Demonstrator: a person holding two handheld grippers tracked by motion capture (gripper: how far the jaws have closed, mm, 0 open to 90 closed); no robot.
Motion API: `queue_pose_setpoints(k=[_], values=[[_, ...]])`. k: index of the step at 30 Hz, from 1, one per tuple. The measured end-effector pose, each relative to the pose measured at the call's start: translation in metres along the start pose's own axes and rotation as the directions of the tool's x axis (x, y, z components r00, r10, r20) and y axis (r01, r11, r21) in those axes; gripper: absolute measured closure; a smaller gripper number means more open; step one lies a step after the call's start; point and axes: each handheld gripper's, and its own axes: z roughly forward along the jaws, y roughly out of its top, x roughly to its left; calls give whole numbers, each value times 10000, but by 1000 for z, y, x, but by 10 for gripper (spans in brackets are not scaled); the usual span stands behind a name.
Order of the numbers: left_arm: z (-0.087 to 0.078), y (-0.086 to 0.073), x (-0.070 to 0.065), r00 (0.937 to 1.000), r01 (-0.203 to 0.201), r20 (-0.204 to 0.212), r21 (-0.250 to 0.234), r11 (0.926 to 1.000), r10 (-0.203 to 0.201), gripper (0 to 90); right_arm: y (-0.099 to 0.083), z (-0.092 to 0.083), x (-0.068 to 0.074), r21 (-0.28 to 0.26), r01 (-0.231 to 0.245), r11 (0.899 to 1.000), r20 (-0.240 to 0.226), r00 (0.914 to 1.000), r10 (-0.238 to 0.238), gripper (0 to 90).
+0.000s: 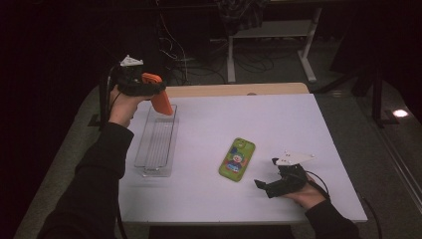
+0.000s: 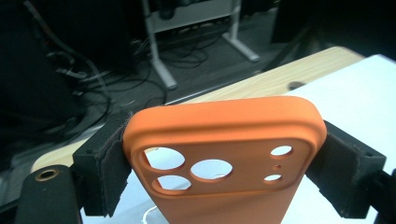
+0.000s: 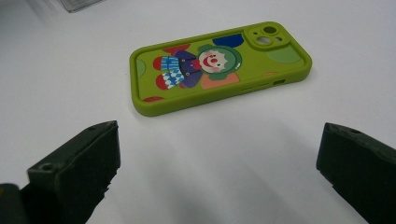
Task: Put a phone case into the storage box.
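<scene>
Green phone case (image 1: 237,159) lies between clear tray (image 1: 157,144) and right tongs (image 1: 263,185)

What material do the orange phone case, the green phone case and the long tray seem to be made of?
Orange phone case: probably silicone or soft rubber, with a matte, even surface and rounded edges.
Green phone case: likely soft plastic or silicone, slightly glossy, with a printed clown picture.
Long tray: clear hard plastic, perhaps acrylic; the table shows through it and its edges catch light.
</scene>
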Motion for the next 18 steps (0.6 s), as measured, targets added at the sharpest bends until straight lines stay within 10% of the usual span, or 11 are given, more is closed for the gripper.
queue_pose_setpoints(k=[18], values=[[50,-28,1,9862,506,-1623,1066,9930,-328,148,1,-1,1,-126,114,9999,-61,9999,-115,0]])
